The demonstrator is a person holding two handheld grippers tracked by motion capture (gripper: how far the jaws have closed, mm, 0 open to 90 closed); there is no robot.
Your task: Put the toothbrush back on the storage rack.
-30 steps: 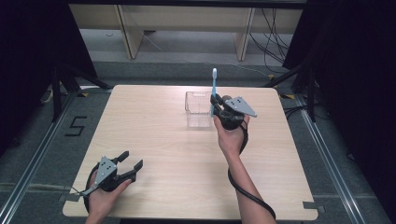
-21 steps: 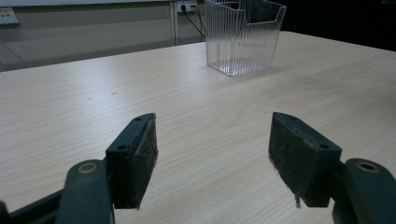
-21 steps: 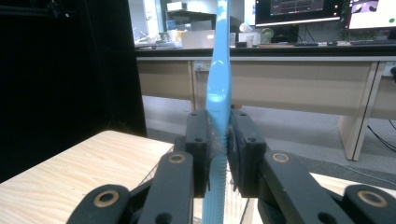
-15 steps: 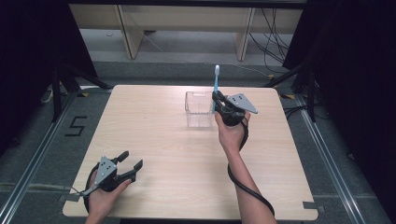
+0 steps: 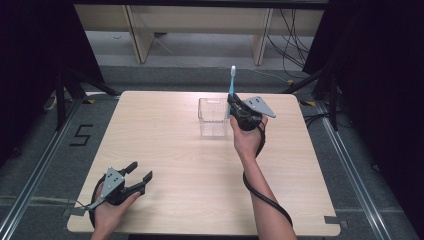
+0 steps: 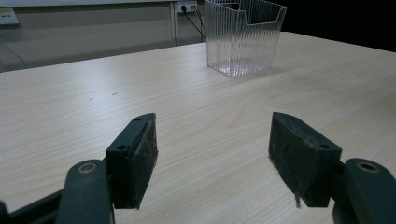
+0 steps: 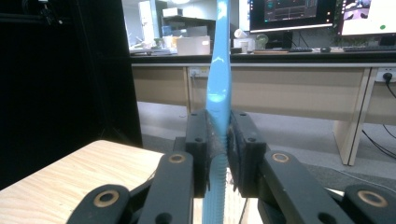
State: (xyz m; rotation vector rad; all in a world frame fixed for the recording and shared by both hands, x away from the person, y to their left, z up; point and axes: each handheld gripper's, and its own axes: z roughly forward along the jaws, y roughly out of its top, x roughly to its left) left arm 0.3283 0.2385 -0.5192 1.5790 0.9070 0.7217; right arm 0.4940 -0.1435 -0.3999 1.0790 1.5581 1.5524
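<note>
The right gripper (image 5: 239,106) holds a blue toothbrush (image 5: 232,82) upright, jaws clamped on its handle, just beside the clear plastic cup (image 5: 212,116) on the counter (image 5: 170,150). The left gripper (image 5: 134,178) rests well apart from that cup — jaws wide apart, nothing between them.

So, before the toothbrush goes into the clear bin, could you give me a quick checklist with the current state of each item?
1. Right tongs shut on the toothbrush: ok, both jaws press on its handle.
2. Toothbrush upright: ok, head points up in the high view.
3. Bin upright on the table: ok.
4. Bin empty: ok, nothing shows through its clear walls in the left gripper view.
5. Toothbrush directly above the bin opening: cannot tell; in the high view it sits at the bin's right edge.
6. Left tongs out of the way: ok, open near the table's front left corner.
</note>
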